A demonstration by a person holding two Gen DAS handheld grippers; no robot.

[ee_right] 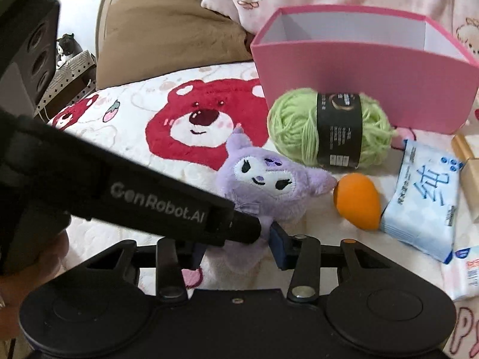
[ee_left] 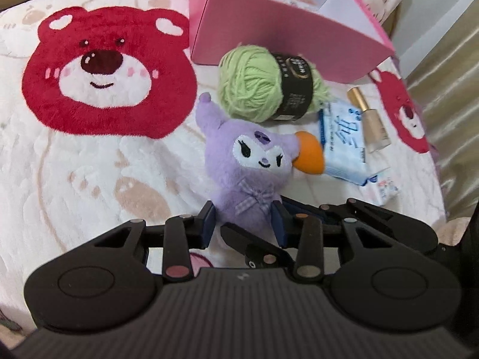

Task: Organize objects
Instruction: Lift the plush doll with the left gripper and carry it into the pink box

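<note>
A purple plush toy [ee_left: 254, 161] lies on the bear-print blanket; it also shows in the right wrist view [ee_right: 269, 179]. My left gripper [ee_left: 244, 218] has its blue pads on either side of the plush's lower body, closed on it. My right gripper [ee_right: 236, 245] straddles the same plush from the other side, with the left gripper's body crossing over its left finger; its pads look apart. A green yarn ball [ee_left: 266, 83], an orange sponge [ee_left: 310, 152], a blue tissue pack [ee_left: 341, 143] and a gold bottle [ee_left: 371, 119] lie beyond. An open pink box [ee_left: 287, 33] stands behind them.
The blanket [ee_left: 89, 179] has large red bear faces [ee_left: 107, 74]. A brown pillow [ee_right: 167, 39] lies at the back left. A small white packet [ee_right: 467, 272] lies at the right. A beige curtain [ee_left: 449, 89] hangs on the right.
</note>
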